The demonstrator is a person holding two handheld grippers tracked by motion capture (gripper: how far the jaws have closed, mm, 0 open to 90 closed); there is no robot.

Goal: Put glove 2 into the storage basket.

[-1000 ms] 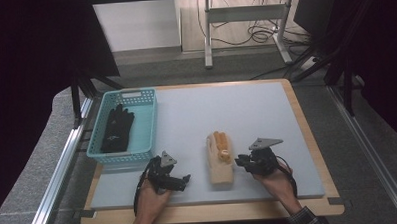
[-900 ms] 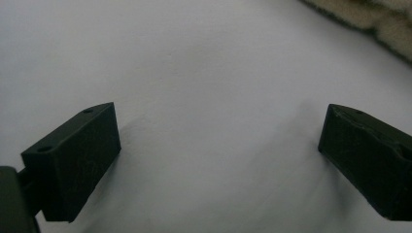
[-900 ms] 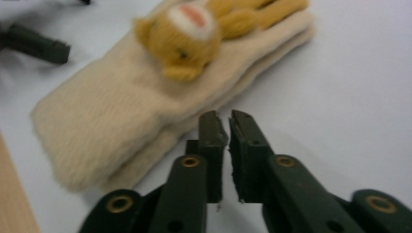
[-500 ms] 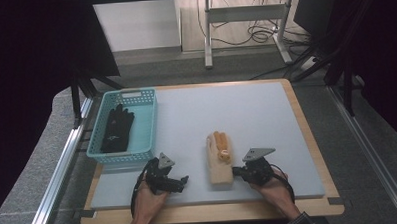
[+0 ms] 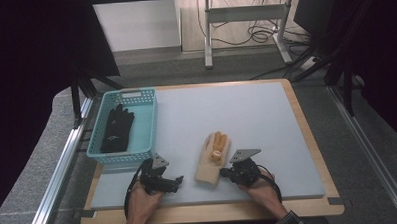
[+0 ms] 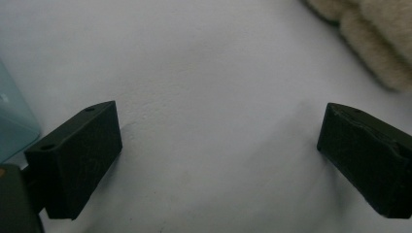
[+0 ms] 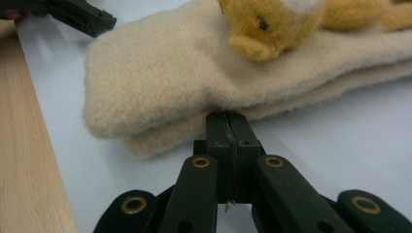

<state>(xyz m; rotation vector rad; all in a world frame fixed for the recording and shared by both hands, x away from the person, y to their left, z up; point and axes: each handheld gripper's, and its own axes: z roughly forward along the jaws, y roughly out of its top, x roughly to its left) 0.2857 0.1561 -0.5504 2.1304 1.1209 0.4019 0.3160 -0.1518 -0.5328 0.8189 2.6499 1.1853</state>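
A pair of cream fleece gloves (image 5: 211, 160) with a yellow plush trim (image 5: 218, 141) lies stacked on the white mat near the front. In the right gripper view the gloves (image 7: 170, 73) fill the top, the plush trim (image 7: 272, 19) above them. My right gripper (image 7: 228, 119) is shut, its tips pressed against the lower glove's cuff edge; I cannot tell if fabric is pinched. In the high view the right gripper (image 5: 222, 174) sits at the gloves' near right corner. My left gripper (image 5: 178, 181) stands open just left of them, its jaws (image 6: 218, 150) wide over bare mat.
A turquoise basket (image 5: 120, 155) at the left holds a black glove (image 5: 117, 127). The basket's corner (image 6: 12, 131) shows beside the left jaw. The table's wooden rim (image 7: 29, 170) runs along the front. The mat's far half (image 5: 236, 105) is bare.
My right gripper has moved left and toward the person, down to the cream gloves' cuff. The left gripper has barely shifted.
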